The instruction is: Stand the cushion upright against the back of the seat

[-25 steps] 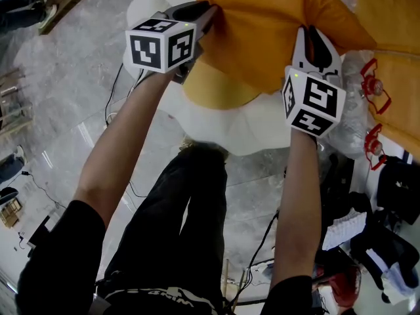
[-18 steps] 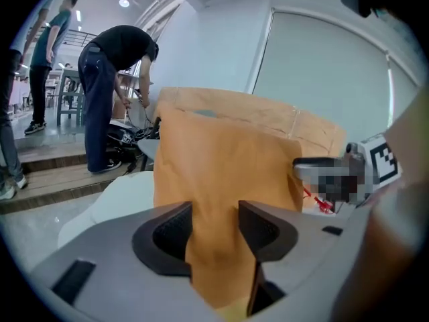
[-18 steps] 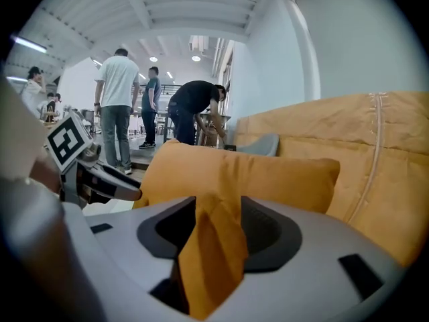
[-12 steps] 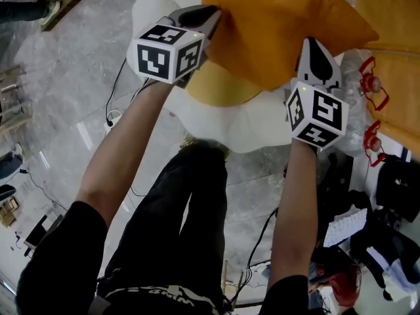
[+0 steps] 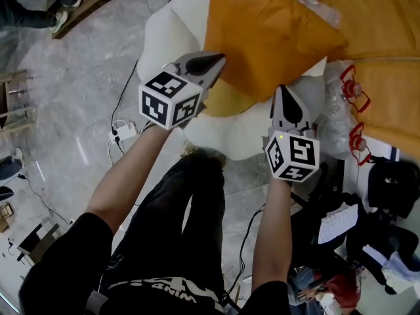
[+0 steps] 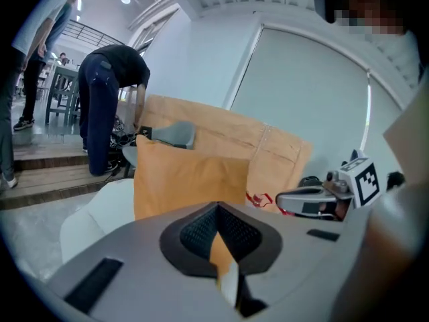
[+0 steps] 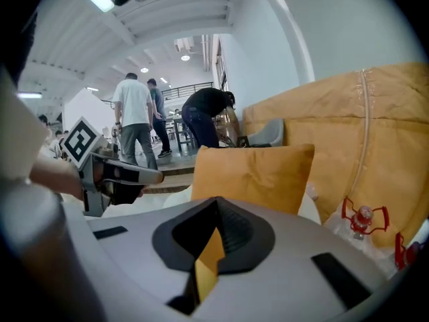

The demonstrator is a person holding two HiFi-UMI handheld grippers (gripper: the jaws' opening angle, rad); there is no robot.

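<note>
A: where's the cushion (image 5: 262,44)?
B: orange, standing upright on edge on the white seat (image 5: 167,31). The head view shows it tilted away towards the big orange-covered piece (image 5: 384,77) behind. Can't tell if it actually touches the seat back
A: anything holding it?
B: no. The left gripper (image 5: 216,61) sits just off the cushion's near left corner, the right gripper (image 5: 284,94) just below its near edge. Both are apart from the fabric
A: fingers?
B: the left fingers (image 6: 201,230) have just closed and are pressed together with nothing between them. Same for the right fingers (image 7: 231,237): just closed, tips meeting, empty. The orange seen in the slot under the tips is the cushion further off, not a pinch
A: clutter nearby?
B: red-handled bottles (image 5: 351,90) in clear wrap just right of the seat, cables on the grey floor (image 5: 79,77) to the left
</note>
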